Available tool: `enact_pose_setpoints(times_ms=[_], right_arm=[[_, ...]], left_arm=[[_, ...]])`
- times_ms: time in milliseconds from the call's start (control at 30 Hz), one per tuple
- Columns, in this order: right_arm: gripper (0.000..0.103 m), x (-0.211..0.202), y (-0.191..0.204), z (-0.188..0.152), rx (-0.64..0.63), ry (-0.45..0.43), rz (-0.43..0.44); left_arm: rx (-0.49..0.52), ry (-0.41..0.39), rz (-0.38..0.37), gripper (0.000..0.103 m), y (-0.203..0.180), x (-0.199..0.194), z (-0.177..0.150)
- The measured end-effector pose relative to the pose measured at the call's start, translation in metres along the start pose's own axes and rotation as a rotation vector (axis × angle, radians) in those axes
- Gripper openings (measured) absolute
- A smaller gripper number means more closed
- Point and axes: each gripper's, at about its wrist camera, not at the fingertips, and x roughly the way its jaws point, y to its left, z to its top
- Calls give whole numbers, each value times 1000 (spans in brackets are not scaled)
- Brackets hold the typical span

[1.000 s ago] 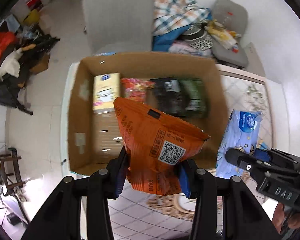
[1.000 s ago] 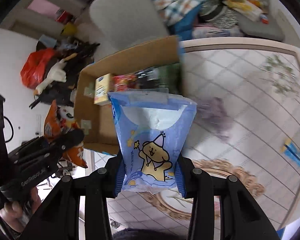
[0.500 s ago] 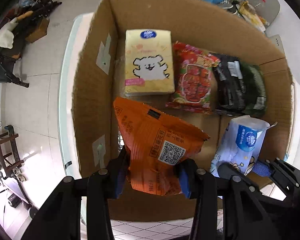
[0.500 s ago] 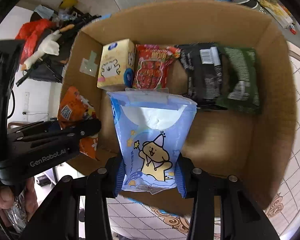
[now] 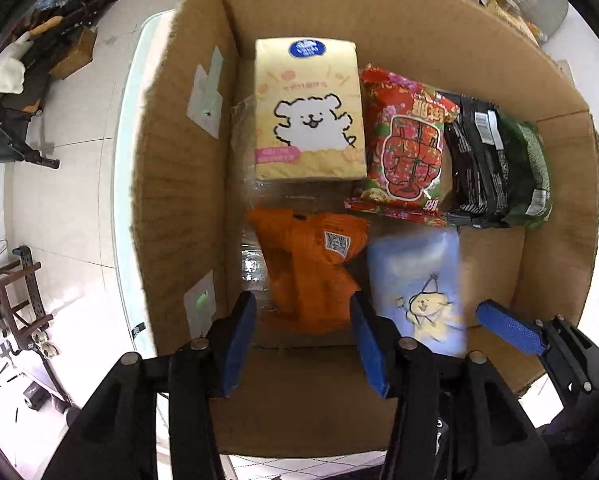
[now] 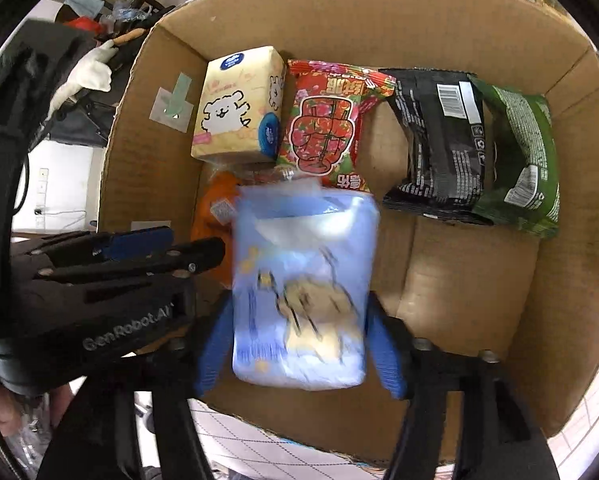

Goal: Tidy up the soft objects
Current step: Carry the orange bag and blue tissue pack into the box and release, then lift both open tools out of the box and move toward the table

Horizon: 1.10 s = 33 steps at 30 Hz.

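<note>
With both hand-held grippers spread wide, your orange bag [image 5: 307,268] and blue pack [image 6: 303,292] join four packs in the box [image 5: 379,12].

Cardboard box [image 5: 187,184] on a white-edged table [image 5: 123,184], tiled floor [image 5: 59,208] below.

Orange bag [image 5: 307,268] (blue pack [image 5: 419,292] beside)

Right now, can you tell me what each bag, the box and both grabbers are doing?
Cardboard box: open on top.
Orange bag: let go, blurred, inside the box.
Blue tissue pack: blurred, between the open jaws.
Yellow tissue pack: lying flat.
Red snack bag: lying flat.
Black bag: lying beside the green bag.
Left gripper: open.
Right gripper: open.
</note>
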Motion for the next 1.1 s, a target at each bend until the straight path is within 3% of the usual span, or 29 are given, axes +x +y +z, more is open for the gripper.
enact_pose_setpoints(times_ms=[133, 267, 367, 467, 567, 700, 867, 1100], right_arm=[[74, -6, -2, -2, 9, -8, 3], [75, -17, -4, -10, 0, -39, -51], [77, -28, -14, -17, -3, -57, -77], [77, -41, -24, -28, -1, -72, -95], [79, -47, -25, -39, 0, -86, -114], [103, -65, -21, -58, -7, -121, -152], [103, -87, -22, -76, -11, -184, -204], [103, -122, -22, -102, -18, -256, -204]], left_arm=[[-16, -20, -7, 53, 6, -13, -2], [-17, -68, -9, 69, 7, -32, -13], [-22, -104, -8, 73, 3, -46, -25], [-22, -151, 1, 93, 2, -58, -39], [-15, -218, 47, 100, -4, -71, -53], [-12, -288, 74, 102, -7, -81, -72], [-14, -342, 86, 102, -15, -87, -90], [-22, -418, 77, 102, -29, -110, -121]])
